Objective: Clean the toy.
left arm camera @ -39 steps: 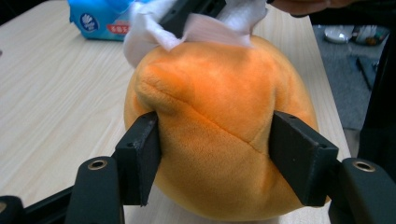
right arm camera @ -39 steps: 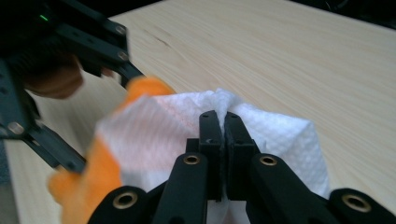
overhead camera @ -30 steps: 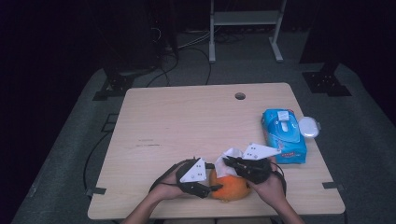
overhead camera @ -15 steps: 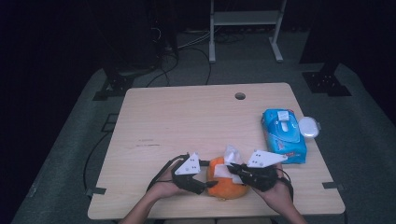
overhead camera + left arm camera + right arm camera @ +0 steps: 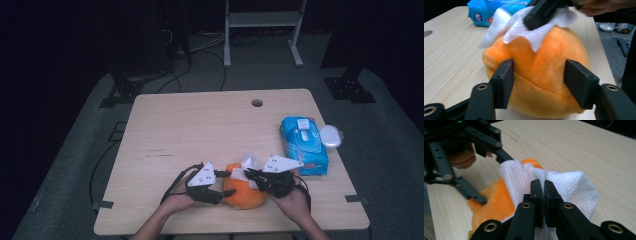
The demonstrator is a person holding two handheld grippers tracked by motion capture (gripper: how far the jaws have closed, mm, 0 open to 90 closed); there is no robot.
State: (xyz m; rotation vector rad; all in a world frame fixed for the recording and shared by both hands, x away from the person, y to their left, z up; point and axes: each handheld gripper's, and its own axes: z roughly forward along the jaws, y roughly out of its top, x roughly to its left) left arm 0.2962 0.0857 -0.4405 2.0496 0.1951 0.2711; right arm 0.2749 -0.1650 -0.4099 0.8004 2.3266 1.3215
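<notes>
An orange plush toy [image 5: 244, 192] lies near the table's front edge. My left gripper [image 5: 539, 75] has just been closing with the toy between its jaws, and both pads [image 5: 504, 82] now press into its sides. My right gripper [image 5: 544, 186] is shut on a white wet wipe [image 5: 571, 187], which is draped over the top of the plush toy [image 5: 496, 200]. In the high view the left gripper [image 5: 223, 185] sits at the toy's left. The right gripper [image 5: 248, 175] is at its upper right, holding the wipe [image 5: 239, 174].
A blue pack of wipes [image 5: 304, 145] lies at the right of the wooden table [image 5: 200, 130], with a white lid [image 5: 331, 135] beside it. A cable hole [image 5: 257, 103] is near the far edge. A metal rack [image 5: 262, 30] and cables stand on the floor behind.
The left jaws have closed in onto the plush toy's sides. The right gripper has kept hold of the wipe, which now lies lower on the toy's top. Both hands have barely shifted.
</notes>
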